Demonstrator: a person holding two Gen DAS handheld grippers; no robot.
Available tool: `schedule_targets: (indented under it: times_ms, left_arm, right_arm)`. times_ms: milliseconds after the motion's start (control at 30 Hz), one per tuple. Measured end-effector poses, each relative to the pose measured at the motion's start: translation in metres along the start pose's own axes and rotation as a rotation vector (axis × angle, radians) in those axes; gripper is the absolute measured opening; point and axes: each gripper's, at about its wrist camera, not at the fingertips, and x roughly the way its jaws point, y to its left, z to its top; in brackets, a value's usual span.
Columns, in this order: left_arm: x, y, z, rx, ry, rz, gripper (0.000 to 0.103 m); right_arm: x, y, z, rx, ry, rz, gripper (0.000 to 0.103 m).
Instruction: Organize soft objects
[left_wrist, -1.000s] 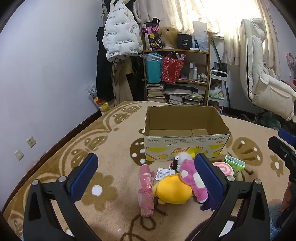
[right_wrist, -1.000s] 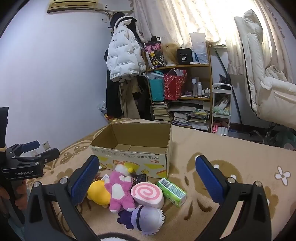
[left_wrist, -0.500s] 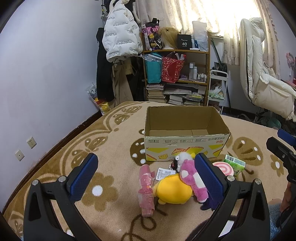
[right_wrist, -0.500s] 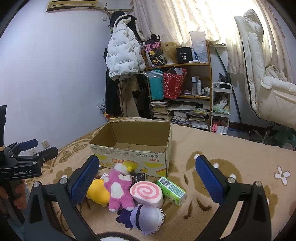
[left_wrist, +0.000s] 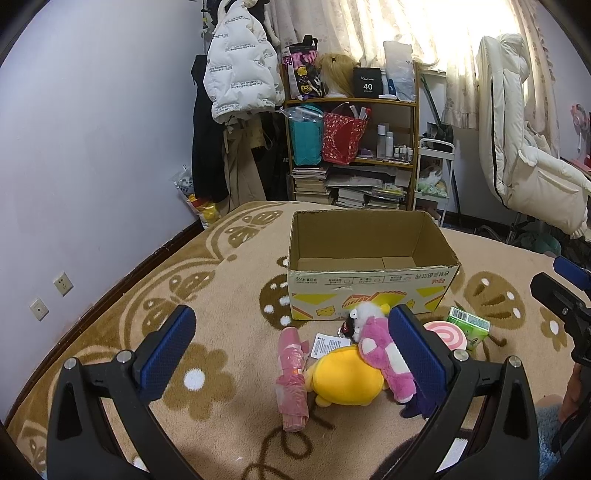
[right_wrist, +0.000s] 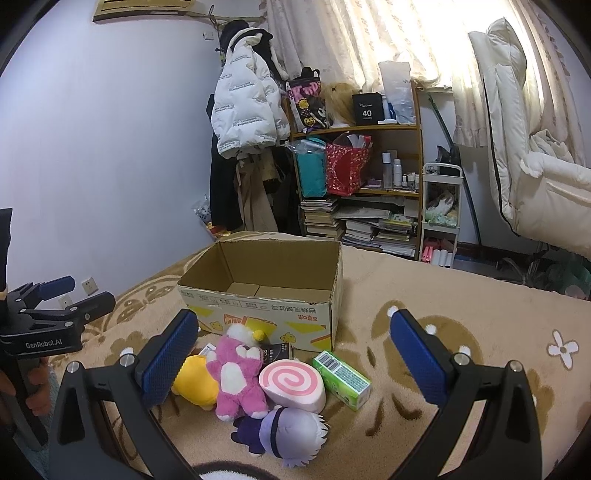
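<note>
Soft toys: a cluster on the patterned carpet (left_wrist: 229, 280), lower centre of both views, just in front of the cardboard box (left_wrist: 369, 273).
Yellow plush (left_wrist: 345, 376): lies on the carpet, lower centre of the left wrist view; the pink plush (left_wrist: 384, 354) leans over its right side, touching it.
Pink plush, right wrist view (right_wrist: 236, 376): lower centre, between the yellow plush (right_wrist: 195, 384) and the swirl-patterned roll cushion (right_wrist: 291, 384), touching both.
Purple-and-white plush (right_wrist: 288, 432): nearest the bottom edge of the right wrist view, below the roll cushion.
Pink folded umbrella (left_wrist: 291, 376): just left of the yellow plush, lengthwise toward the bottom of the frame.
Green carton (right_wrist: 341, 374): right of the roll cushion, lying flat, near the box's front right corner.
Cardboard box: open-topped, flaps down, centre of both views; nothing visible inside.
Left claw (left_wrist: 291, 354): fingers spread wide, pinching nothing, held above the carpet at the bottom of its frame; the right pad overlaps the pink plush in the picture.
Right claw (right_wrist: 295, 362): fingers spread wide, pinching nothing, framing the toy cluster from the bottom of its frame.
Background: shelf (right_wrist: 369, 166) with books and bags, upper centre; white jacket (right_wrist: 247, 107) hanging to its left.
</note>
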Motion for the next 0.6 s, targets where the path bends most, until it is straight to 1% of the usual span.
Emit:
schedule_targets:
  times_ms: [600]
  left_arm:
    - [0.0003,-0.0009,-0.0007,0.003,0.000,0.001,0.103]
  right_arm:
    - [0.0011,-0.0020,-0.0025,-0.001,0.004,-0.001,0.103]
